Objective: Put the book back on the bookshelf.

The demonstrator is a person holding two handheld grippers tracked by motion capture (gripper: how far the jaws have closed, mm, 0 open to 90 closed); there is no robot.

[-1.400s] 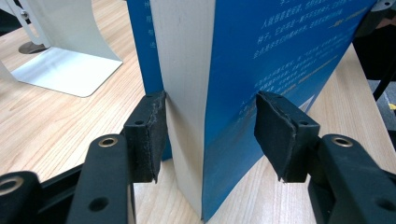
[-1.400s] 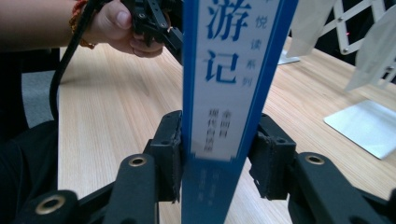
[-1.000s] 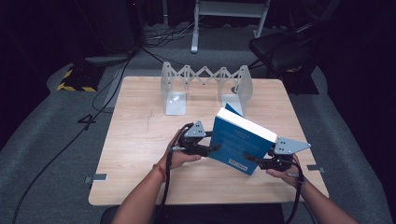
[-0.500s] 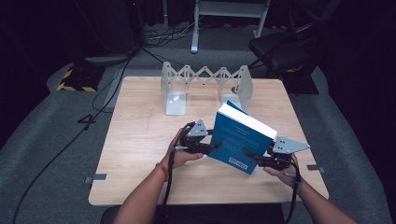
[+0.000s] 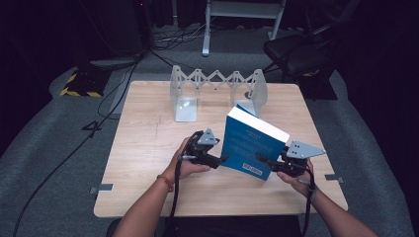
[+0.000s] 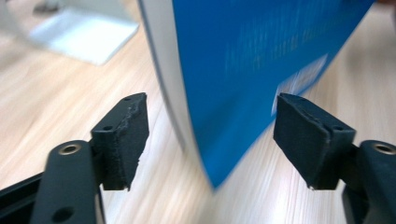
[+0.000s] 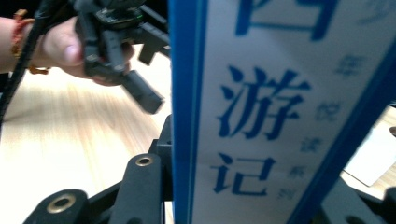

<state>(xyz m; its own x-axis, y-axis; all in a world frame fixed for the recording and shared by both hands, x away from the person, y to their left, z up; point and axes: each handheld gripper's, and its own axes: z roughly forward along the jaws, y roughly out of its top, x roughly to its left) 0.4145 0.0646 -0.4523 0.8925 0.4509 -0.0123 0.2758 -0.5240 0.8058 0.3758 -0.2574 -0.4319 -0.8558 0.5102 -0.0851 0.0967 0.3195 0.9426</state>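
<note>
Even overhead light falls on the pale wood surface (image 5: 148, 148) in the high view, while the floor and room behind sink into near black. Shadows under the hands are short and soft, with no harsh glare. The picture is somewhat soft and grainy. In the left gripper view the book (image 6: 261, 70) is smeared by blur, its print unreadable, while the black pads (image 6: 123, 135) stay sharp. In the right gripper view the spine lettering reads large but slightly soft, and the far hand (image 7: 60, 46) is blurred.
</note>
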